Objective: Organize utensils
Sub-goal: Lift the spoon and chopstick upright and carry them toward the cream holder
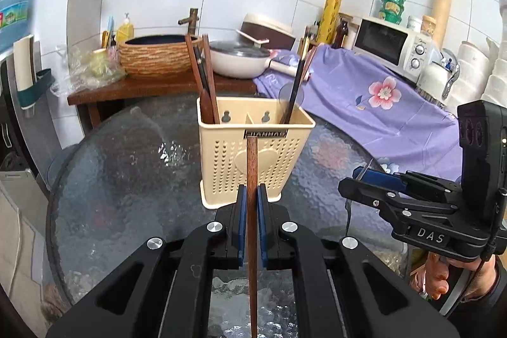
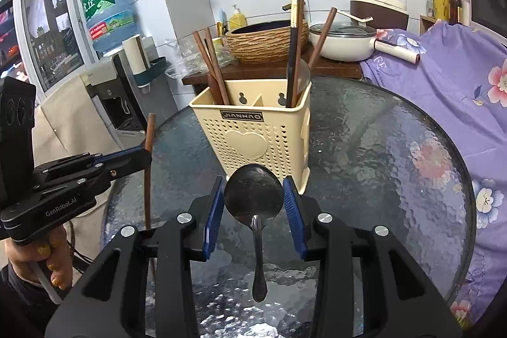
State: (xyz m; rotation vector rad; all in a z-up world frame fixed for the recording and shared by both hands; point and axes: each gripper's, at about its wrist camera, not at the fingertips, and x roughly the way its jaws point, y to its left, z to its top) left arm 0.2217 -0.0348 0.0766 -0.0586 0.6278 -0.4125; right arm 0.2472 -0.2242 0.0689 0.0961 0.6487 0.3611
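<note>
A cream perforated utensil holder (image 1: 253,154) (image 2: 253,135) stands on the round glass table (image 1: 126,173) (image 2: 380,148), with brown chopsticks (image 1: 206,78) (image 2: 212,65) in its left compartment and dark chopsticks with a spoon (image 1: 294,91) (image 2: 296,53) in its right one. My left gripper (image 1: 252,195) is shut on an upright brown chopstick (image 1: 252,179) (image 2: 148,154), held in front of the holder. My right gripper (image 2: 253,195) is shut on the bowl of a metal spoon (image 2: 253,192), whose handle hangs down toward the camera. In the left wrist view the right gripper (image 1: 364,176) sits to the right of the holder.
A purple flowered cloth (image 1: 380,103) (image 2: 459,78) covers the counter to the right. Behind the table a wooden bench carries a woven basin (image 1: 158,53) (image 2: 266,40) and a white pan (image 1: 237,56) (image 2: 342,43). A microwave (image 1: 393,46) stands at the right, a water dispenser (image 2: 111,78) at the left.
</note>
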